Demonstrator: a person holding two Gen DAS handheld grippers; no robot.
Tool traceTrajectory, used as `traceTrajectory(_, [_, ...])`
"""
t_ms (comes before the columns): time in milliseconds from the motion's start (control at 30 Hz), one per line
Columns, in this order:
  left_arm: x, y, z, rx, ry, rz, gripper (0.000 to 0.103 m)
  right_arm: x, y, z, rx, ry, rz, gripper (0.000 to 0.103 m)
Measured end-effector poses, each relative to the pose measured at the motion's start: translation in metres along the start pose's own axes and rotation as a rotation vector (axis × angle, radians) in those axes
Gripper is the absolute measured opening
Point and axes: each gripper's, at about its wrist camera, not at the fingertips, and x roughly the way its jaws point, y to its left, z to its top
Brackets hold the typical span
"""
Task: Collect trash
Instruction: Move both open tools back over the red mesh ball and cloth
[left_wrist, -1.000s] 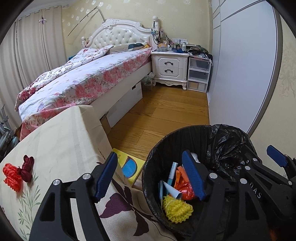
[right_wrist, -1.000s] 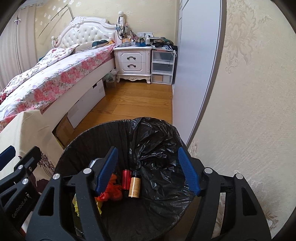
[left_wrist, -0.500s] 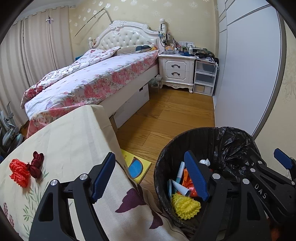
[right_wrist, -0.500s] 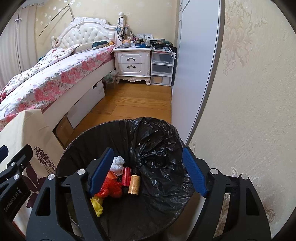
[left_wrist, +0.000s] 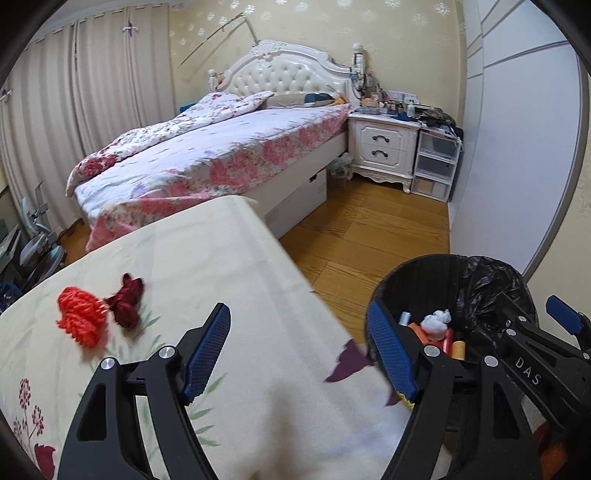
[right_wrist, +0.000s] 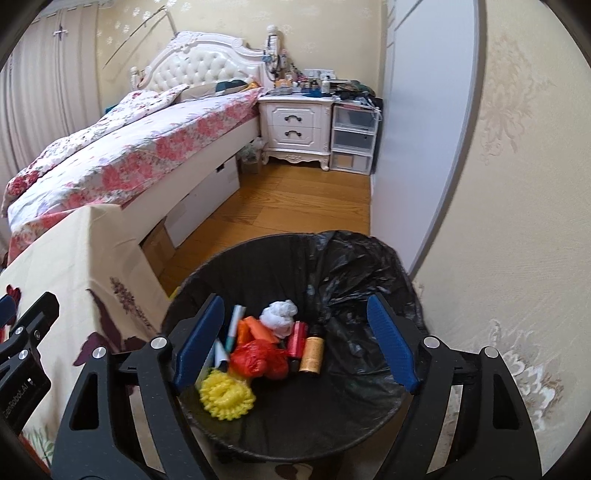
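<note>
A black-lined trash bin (right_wrist: 369, 266) stands on the floor beside the table; it also shows in the left wrist view (left_wrist: 491, 280). It holds a yellow ball (right_wrist: 226, 397), a red bag (right_wrist: 258, 362), a white wad (right_wrist: 279, 314), small bottles and tubes. My right gripper (right_wrist: 295, 347) is open and empty above the bin. My left gripper (left_wrist: 299, 350) is open and empty over the table. An orange yarn ball (left_wrist: 81, 319) and a dark red one (left_wrist: 127, 299) lie on the tablecloth (left_wrist: 229, 258), to the left of the left gripper.
A bed (left_wrist: 221, 155) with a floral cover fills the back left. A white nightstand (left_wrist: 384, 147) and plastic drawers (left_wrist: 436, 162) stand behind it. A grey wardrobe door (left_wrist: 517, 147) and the wall are at the right. Wood floor (left_wrist: 369, 229) lies between.
My left gripper has swung left and up from the bin towards the table, bringing the yarn balls closer. My right gripper has risen a little above the bin. A white wad now lies in the bin.
</note>
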Motion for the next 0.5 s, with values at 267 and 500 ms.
traceTrajectory(267, [-0.011,0.058,-0.017,-0.079,0.020,0.088,0.075,-0.015,0.051,-0.005,-0.073,0.009,0.103,0.078])
traceTrajectory(500, [-0.012,0.115,-0.035,-0.161,0.058,0.186,0.075,-0.024,0.102,-0.013,-0.149,0.028,0.191,0.078])
